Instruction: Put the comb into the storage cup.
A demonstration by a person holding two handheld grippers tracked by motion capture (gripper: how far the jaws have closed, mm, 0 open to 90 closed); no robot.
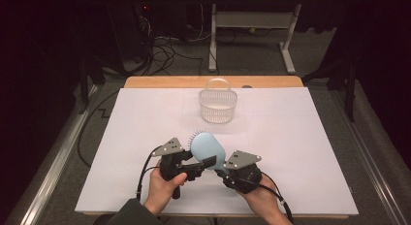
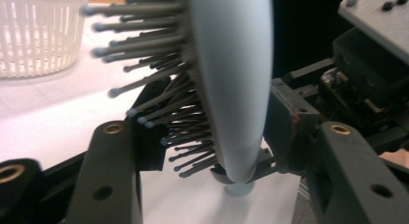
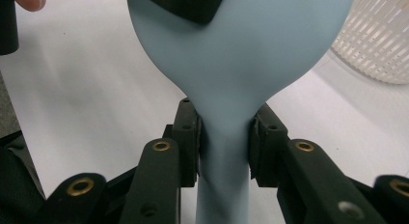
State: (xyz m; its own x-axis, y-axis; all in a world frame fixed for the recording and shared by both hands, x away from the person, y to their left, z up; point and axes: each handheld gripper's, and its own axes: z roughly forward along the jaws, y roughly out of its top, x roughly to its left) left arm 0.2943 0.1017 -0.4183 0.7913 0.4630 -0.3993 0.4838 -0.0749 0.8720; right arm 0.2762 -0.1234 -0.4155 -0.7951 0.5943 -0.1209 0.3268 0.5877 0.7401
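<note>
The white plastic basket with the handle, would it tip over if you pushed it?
The white plastic slatted basket probably slides rather than tips: it looks squat and wide-based. Its thin open walls suggest it is light and perhaps slightly bendy. On the smooth white table cover, a nudge should move it easily.

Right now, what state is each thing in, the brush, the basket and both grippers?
hairbrush: held off the table, gripped by both grippers
basket: upright on the white table, handle raised, looks empty
left gripper: shut on the brush head, across bristles and back
right gripper: shut on the brush handle at the neck
</note>
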